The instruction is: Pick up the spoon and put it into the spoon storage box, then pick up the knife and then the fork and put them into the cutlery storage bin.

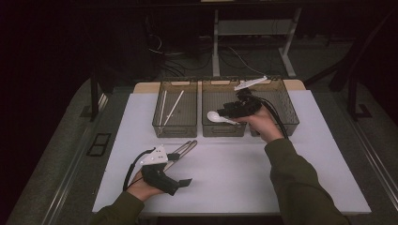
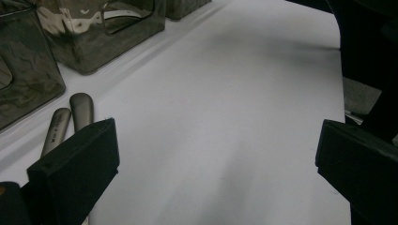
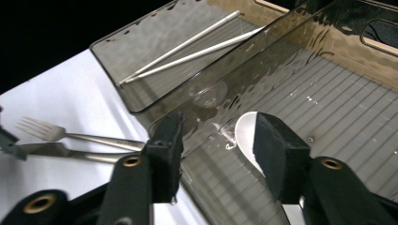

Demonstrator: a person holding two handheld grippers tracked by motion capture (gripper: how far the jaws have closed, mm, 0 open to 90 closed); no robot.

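Overhead, the right tongs [image 1: 228, 111] hang over the middle smoky plastic bin [image 1: 224, 129], white plastic spoon [image 1: 217, 116] beneath. Left tongs [image 2: 211, 154] gape empty above the white table [image 2: 225, 93]. Right view: half-open jaws flank the spoon [image 3: 245, 136] lying released; next, withdraw for the steel fork [image 3: 70, 135].

High view looks down on the table [image 1: 234, 178]; both gripper views skim it closely, sharing the bins [image 1: 175, 110].
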